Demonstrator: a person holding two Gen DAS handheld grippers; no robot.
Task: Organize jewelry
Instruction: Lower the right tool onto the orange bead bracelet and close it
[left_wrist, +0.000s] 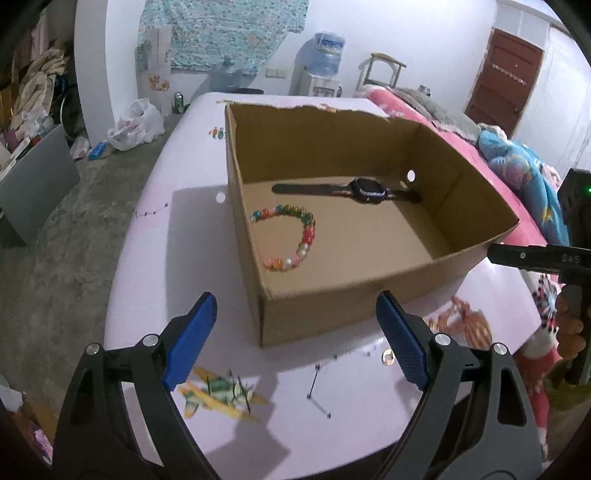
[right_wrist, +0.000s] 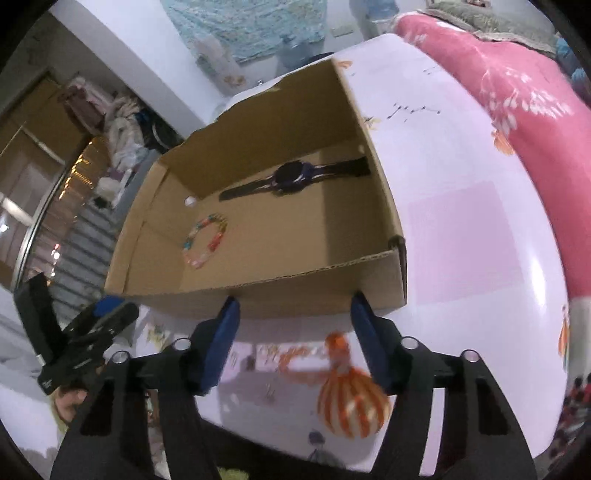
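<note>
An open cardboard box (left_wrist: 332, 314) (right_wrist: 373, 206) stands on the pale pink table (left_wrist: 155, 258). Inside lie a bracelet of coloured beads (left_wrist: 291, 236) (right_wrist: 205, 240) and a black watch (left_wrist: 365, 190) (right_wrist: 291, 177), laid flat near the far wall. My left gripper (left_wrist: 295, 306) hovers open before the box's near corner, nothing between its blue pads. My right gripper (right_wrist: 295, 304) is open too, empty, just short of the box's near wall. In the left wrist view the right gripper (left_wrist: 517, 254) shows at the right edge. A small gold ring-like thing (left_wrist: 388, 357) lies on the cloth by my left gripper's right finger.
The tablecloth carries printed pictures, a green plane (left_wrist: 218, 395) and an orange striped balloon (right_wrist: 351, 398). A bed with a pink blanket (right_wrist: 498, 74) runs along the table's right side. The floor to the left holds a plastic bag (left_wrist: 136, 125). A water dispenser (left_wrist: 325, 55) stands at the back.
</note>
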